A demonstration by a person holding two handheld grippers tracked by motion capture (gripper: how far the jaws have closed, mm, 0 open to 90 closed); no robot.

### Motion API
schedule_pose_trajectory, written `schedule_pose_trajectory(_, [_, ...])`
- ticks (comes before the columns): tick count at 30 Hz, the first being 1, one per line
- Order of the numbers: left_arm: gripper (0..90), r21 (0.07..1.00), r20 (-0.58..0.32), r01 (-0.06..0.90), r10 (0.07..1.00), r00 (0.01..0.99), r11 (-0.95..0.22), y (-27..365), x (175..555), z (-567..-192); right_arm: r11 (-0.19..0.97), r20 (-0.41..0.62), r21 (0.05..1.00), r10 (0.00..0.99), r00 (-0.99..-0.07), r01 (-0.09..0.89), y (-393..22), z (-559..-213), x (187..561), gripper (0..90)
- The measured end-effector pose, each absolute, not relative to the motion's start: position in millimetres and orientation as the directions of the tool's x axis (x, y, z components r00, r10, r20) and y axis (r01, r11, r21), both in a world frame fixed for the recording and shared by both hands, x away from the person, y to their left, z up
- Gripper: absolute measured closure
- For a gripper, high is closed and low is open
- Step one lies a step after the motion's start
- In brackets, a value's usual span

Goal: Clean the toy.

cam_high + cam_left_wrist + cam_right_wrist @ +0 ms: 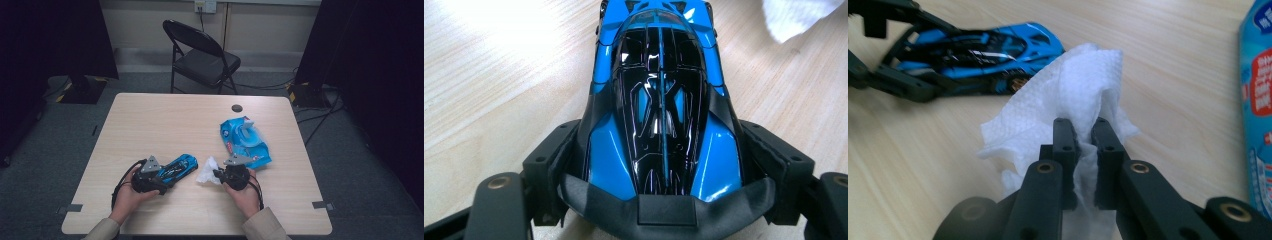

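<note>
The left hand-held gripper (159,181) clamps the blue toy car (177,167) by its sides, near the front edge of the table (150,120). The right hand-held gripper (218,176) pinches a white wipe (207,170) just beside the car. The blue wipes pack (246,141) lies nearer the right edge.

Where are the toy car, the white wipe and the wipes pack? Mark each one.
toy car (664,105), left gripper view, on its black roof.
white wipe (1083,75), right gripper view, on the upper fold.
wipes pack (246,140), high view, on the blue top face.
</note>
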State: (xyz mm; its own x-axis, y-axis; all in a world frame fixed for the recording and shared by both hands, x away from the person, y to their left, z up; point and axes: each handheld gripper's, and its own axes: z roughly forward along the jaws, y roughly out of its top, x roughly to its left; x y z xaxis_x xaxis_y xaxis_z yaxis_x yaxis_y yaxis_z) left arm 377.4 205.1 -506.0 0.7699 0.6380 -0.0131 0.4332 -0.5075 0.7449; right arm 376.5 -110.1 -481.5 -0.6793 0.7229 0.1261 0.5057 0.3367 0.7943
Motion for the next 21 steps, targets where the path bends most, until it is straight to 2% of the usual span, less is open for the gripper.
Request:
schedule_pose_trajectory(13, [24.1, 0.745, -0.013, 0.433, 0.638, 0.77, -0.508, 205, 377, -506, 0.321, 0.167, 0.829, 0.638, -0.751, 0.457, -70, -451, 380, 84.4])
schedule_pose_trajectory(21, [24.1, 0.745, -0.014, 0.434, 0.638, 0.77, -0.506, 205, 377, -506, 0.348, 0.173, 0.825, 0.594, -0.786, 0.445, -39, -456, 382, 84.3])
